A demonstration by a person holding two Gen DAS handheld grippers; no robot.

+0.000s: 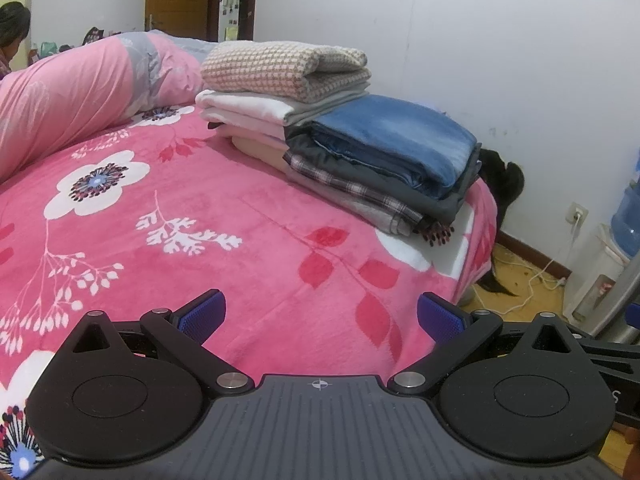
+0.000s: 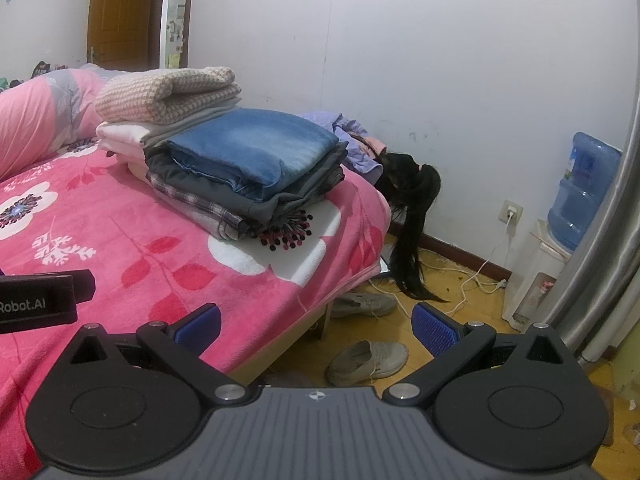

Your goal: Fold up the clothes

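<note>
A stack of folded clothes lies at the far right corner of the bed (image 1: 240, 232). Folded blue jeans (image 1: 396, 140) rest on dark grey and plaid garments (image 1: 360, 188). Behind them a checked pink knit (image 1: 280, 66) tops white and pale pink pieces (image 1: 244, 110). The right wrist view shows the same jeans (image 2: 256, 144) and knit (image 2: 164, 94). My left gripper (image 1: 320, 316) hovers open over the pink floral blanket, well short of the stack. My right gripper (image 2: 316, 320) is open over the bed's corner and the floor, holding nothing.
A person with long black hair (image 2: 412, 216) bends down beside the bed's far corner. Two pale shoes (image 2: 368, 360) lie on the yellow floor by cables. A water dispenser (image 2: 576, 192) stands at the right wall. A rolled pink quilt (image 1: 68, 96) lies at the left.
</note>
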